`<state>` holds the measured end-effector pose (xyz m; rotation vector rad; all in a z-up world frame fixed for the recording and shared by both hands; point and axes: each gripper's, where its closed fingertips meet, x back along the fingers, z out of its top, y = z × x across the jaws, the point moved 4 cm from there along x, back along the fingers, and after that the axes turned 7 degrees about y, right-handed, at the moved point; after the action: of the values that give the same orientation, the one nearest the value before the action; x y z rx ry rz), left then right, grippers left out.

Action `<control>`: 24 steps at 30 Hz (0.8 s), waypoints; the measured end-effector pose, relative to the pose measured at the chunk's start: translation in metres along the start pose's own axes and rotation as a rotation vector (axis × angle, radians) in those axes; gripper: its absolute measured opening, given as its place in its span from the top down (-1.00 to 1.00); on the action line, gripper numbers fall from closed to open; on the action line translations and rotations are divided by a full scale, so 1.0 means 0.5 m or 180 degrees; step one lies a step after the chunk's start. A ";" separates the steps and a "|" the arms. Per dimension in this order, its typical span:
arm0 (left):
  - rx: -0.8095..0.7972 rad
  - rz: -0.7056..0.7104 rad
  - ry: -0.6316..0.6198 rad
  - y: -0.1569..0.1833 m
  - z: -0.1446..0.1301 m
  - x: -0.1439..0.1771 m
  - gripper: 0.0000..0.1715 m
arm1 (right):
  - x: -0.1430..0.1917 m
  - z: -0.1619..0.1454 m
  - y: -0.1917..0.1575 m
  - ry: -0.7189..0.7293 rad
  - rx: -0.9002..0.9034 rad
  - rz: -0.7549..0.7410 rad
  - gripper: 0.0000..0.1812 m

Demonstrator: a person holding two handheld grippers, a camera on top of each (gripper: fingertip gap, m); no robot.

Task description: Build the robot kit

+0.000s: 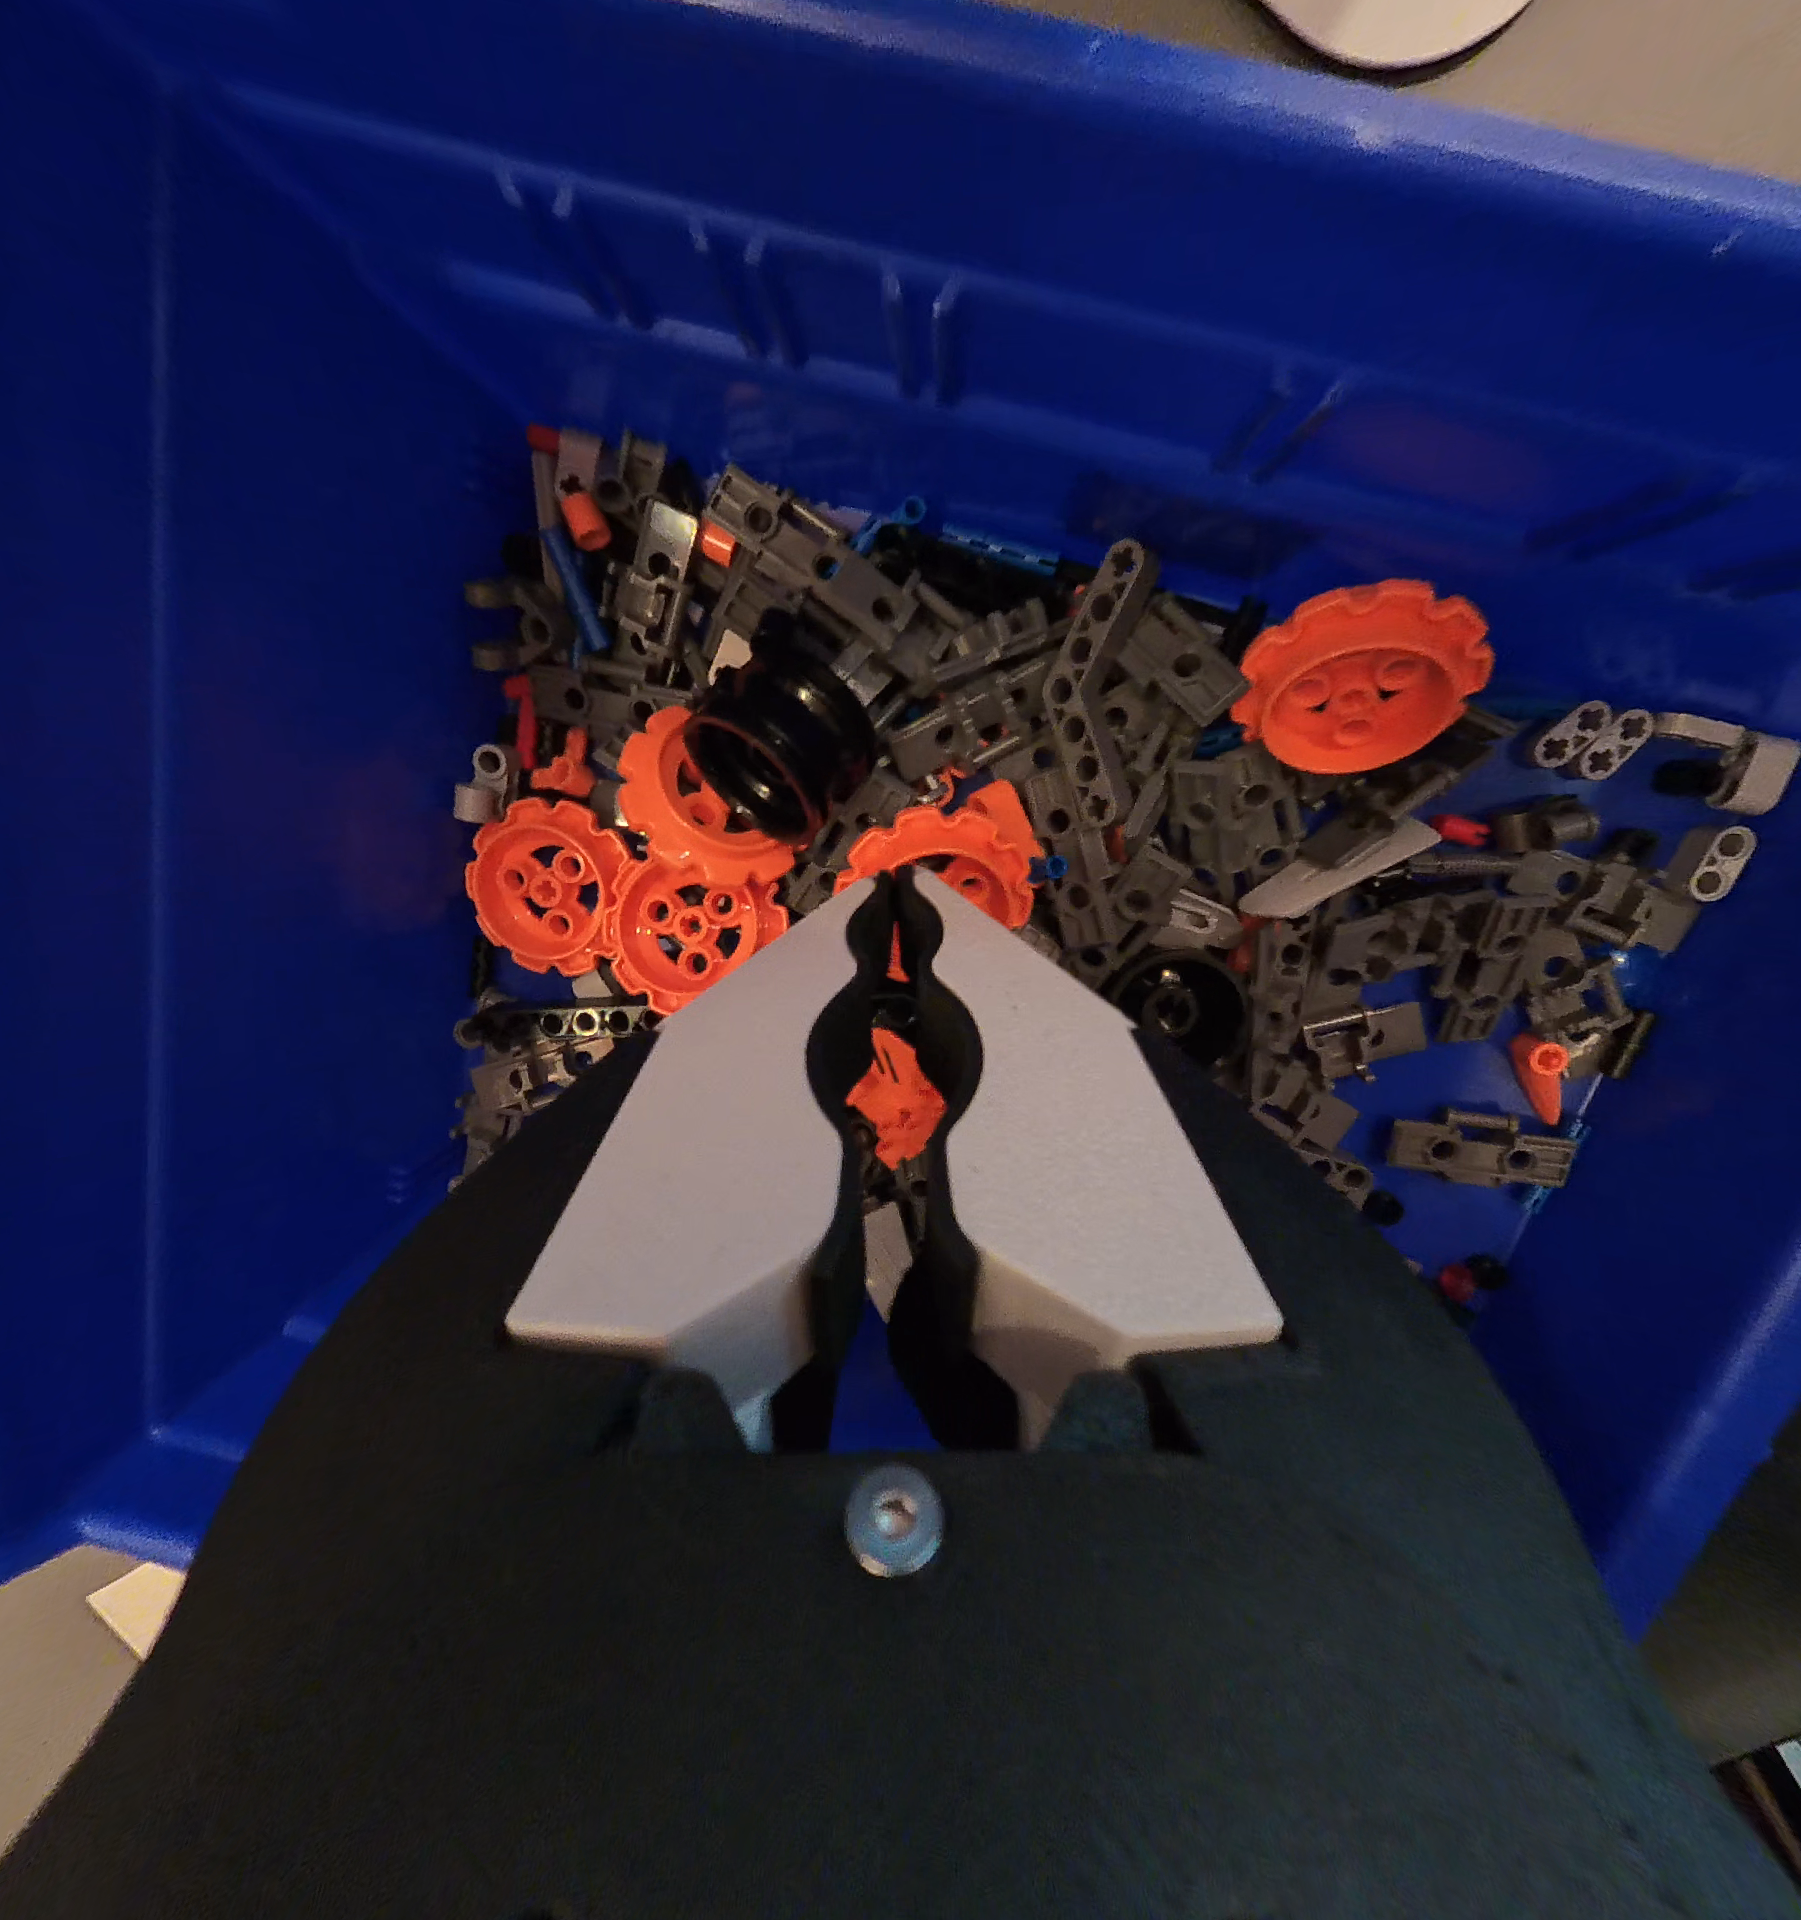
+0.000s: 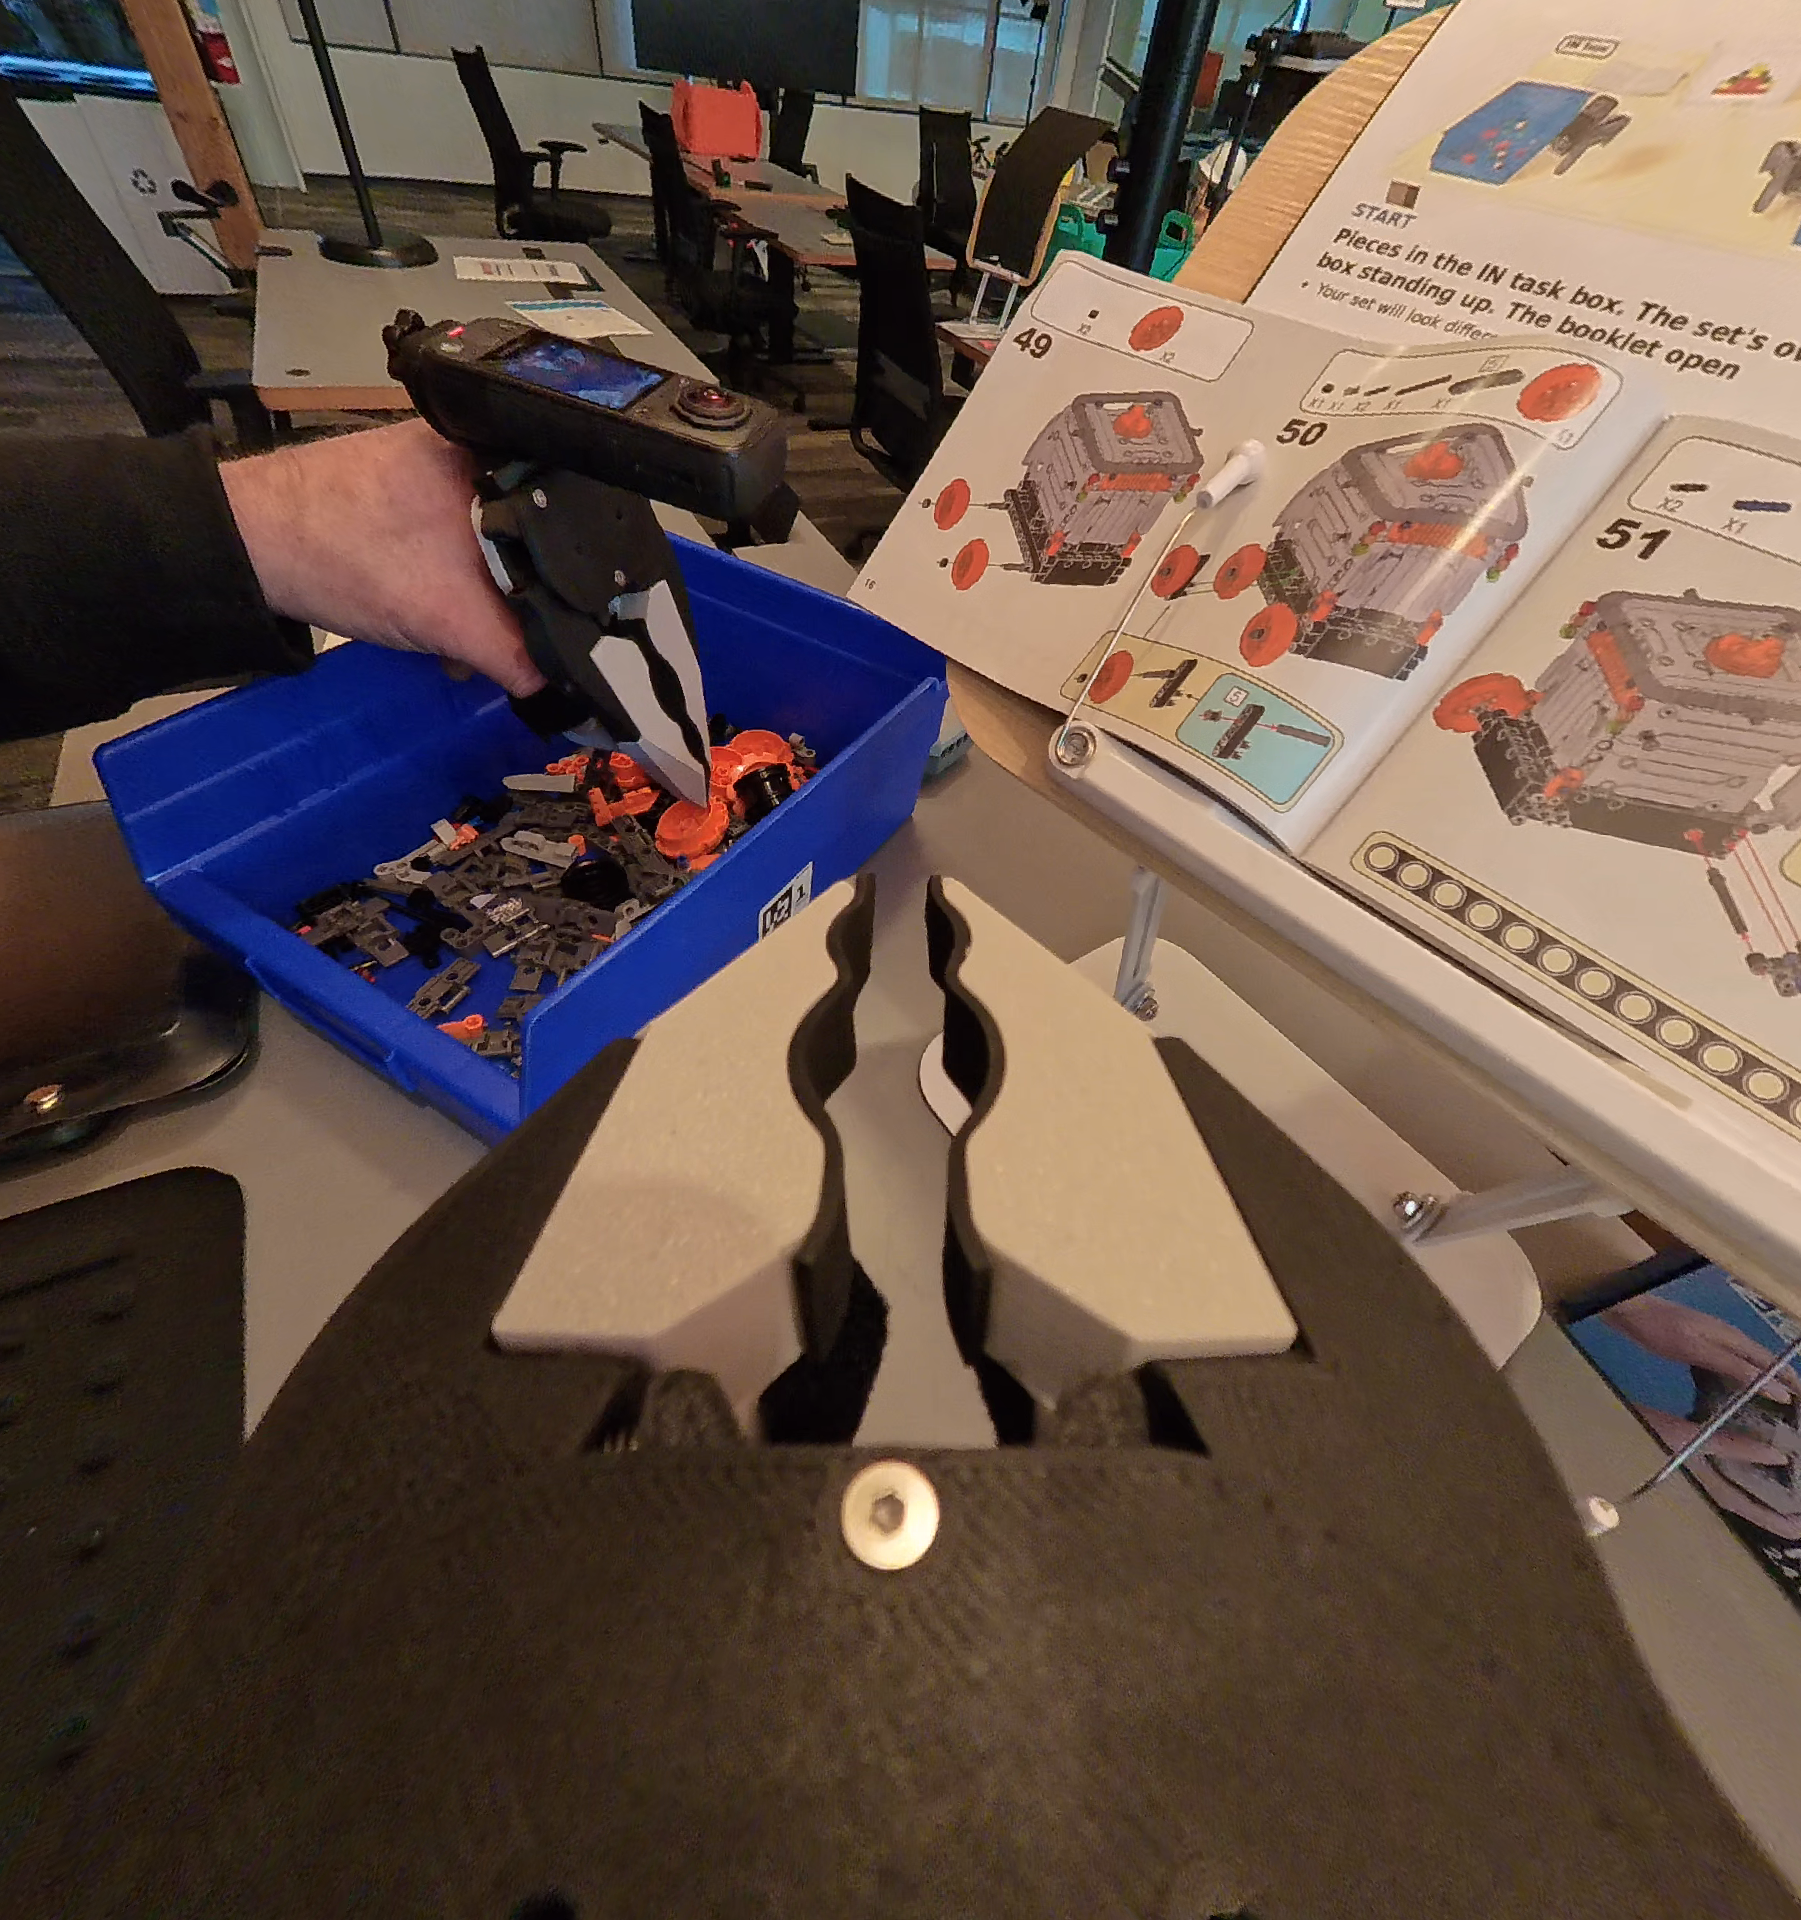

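My left gripper point(image 1: 894, 885) reaches down into a blue bin point(image 1: 252, 727) of grey, black and orange building pieces. Its tips are pinched together on the rim of an orange toothed wheel point(image 1: 963, 847). Other orange wheels point(image 1: 548, 883) lie to its left, with a black tyre point(image 1: 782, 748) behind them. The right wrist view shows the same left gripper point(image 2: 704, 795), held by a hand point(image 2: 376, 561), with its tips on the orange wheel point(image 2: 688, 828) in the bin point(image 2: 605, 1018). My right gripper point(image 2: 901, 894) hovers over the grey table beside the bin, slightly open and empty.
An open instruction booklet point(image 2: 1395, 582) rests on a tilted white stand point(image 2: 1291, 862) at the right. A black perforated mat point(image 2: 75, 1351) lies at the left front and a printed box point(image 2: 1769, 1455) at the right front. Office chairs and tables stand behind. The gap from one gripper's tips to the other's is roughly 30 cm.
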<state>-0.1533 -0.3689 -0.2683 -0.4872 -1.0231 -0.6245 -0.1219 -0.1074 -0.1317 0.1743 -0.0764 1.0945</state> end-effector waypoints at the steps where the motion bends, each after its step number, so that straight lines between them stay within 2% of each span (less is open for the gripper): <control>1: -0.0001 -0.0015 -0.0022 0.002 -0.003 -0.001 1.00 | 0.001 -0.001 0.001 -0.0005 0.0003 -0.0003 0.92; 2: 0.0013 -0.0058 -0.0011 0.005 -0.003 0.001 0.96 | 0.003 -0.001 0.002 -0.0014 0.0007 -0.0008 0.92; 5: 0.0062 -0.0084 0.0066 0.005 0.001 0.015 0.65 | 0.008 -0.002 0.004 -0.0018 -0.0018 -0.0011 0.92; 8: -0.0042 -0.0131 -0.0204 0.011 -0.019 0.002 0.47 | 0.010 -0.004 0.003 -0.0006 -0.0048 -0.0006 0.93; 11: -0.0191 -0.0165 -0.0383 0.022 -0.026 -0.013 0.49 | 0.008 -0.008 0.000 0.0001 -0.0078 0.0016 0.93; 13: -0.0186 -0.0189 -0.0334 0.024 -0.017 -0.017 0.58 | 0.007 -0.010 -0.001 0.0010 -0.0093 0.0026 0.93; 17: -0.0197 -0.0223 -0.0387 0.027 -0.014 -0.019 0.58 | 0.011 -0.010 -0.002 0.0023 -0.0101 0.0026 0.93; 21: -0.0124 -0.0162 -0.0196 0.020 -0.004 0.003 0.58 | 0.017 -0.006 -0.006 0.0022 -0.0098 0.0081 0.90; 24: 0.0090 -0.0323 0.0246 0.024 0.019 0.039 0.58 | 0.016 0.002 -0.020 0.0030 -0.0082 0.0202 0.83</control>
<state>-0.1437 -0.3589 -0.2477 -0.3854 -0.9865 -0.7130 -0.1091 -0.1050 -0.1306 0.1444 -0.0880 1.1571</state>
